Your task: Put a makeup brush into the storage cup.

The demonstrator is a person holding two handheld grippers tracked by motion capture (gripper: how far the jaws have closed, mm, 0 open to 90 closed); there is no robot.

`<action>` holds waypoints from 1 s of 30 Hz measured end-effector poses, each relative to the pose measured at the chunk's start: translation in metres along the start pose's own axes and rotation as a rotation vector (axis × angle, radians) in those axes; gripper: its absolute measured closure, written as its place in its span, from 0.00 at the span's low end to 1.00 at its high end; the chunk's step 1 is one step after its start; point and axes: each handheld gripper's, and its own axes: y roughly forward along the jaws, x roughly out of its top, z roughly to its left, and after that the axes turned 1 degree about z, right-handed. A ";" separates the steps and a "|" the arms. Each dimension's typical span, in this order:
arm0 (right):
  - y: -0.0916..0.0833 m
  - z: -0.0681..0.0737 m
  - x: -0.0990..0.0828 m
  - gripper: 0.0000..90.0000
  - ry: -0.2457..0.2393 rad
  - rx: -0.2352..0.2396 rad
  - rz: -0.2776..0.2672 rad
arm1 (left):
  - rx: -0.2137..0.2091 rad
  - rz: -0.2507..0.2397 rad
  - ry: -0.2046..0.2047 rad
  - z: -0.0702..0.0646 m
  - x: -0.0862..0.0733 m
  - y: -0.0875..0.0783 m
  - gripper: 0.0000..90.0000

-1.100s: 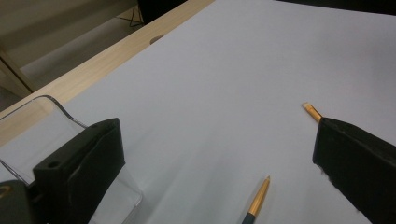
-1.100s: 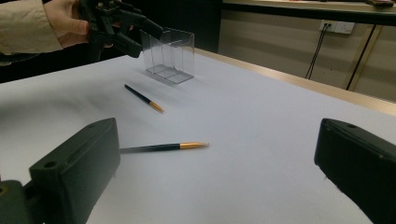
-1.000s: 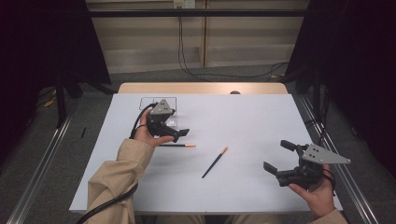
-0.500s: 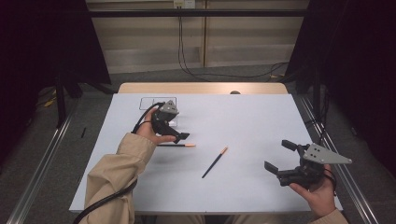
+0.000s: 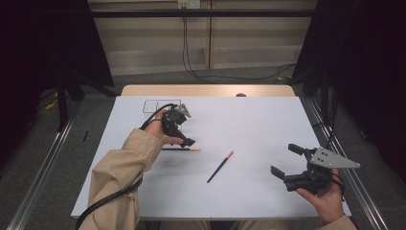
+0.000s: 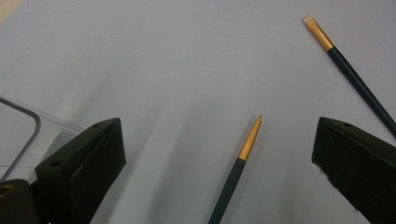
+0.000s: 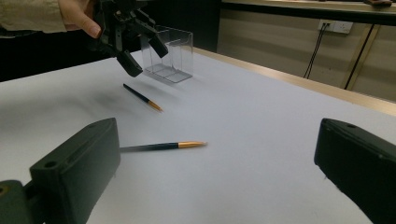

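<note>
You are working in what is looking like a lab recording bay: a white-covered worktop (image 5: 249, 124) is standing between dark curtains (image 5: 43, 43), metal floor rails (image 5: 43, 177) are running along both sides, and cables (image 5: 191, 52) are hanging from a wall socket (image 5: 187, 4).

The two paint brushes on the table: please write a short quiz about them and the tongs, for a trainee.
1. True or false: the left tongs hold a brush.
2. Which brush lies between the open jaws in the left gripper view? A) the pointed brush B) the flat brush
3. Fill in: the clear box stands behind the ____ tongs, seen from the right gripper view.

Key: 1 false, they hang open above the pointed brush. 2 A. 3 left. The right tongs are open and hold nothing.
</note>
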 end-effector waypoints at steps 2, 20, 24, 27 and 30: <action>0.000 0.000 0.000 0.00 -0.005 -0.002 0.000 | 0.003 0.027 0.011 0.000 0.003 0.000 0.03; -0.002 -0.001 0.000 0.00 -0.007 -0.009 -0.004 | -0.093 0.271 0.042 0.001 0.014 0.013 0.04; -0.003 -0.001 0.000 0.00 -0.007 -0.013 -0.005 | -0.105 0.311 0.046 0.001 0.014 0.016 0.04; -0.002 -0.001 0.000 0.00 -0.006 -0.010 -0.003 | -0.099 0.341 0.069 0.000 0.014 0.019 0.05; -0.002 -0.001 0.000 0.00 -0.005 -0.009 -0.002 | -0.102 0.376 0.081 -0.002 0.014 0.021 0.06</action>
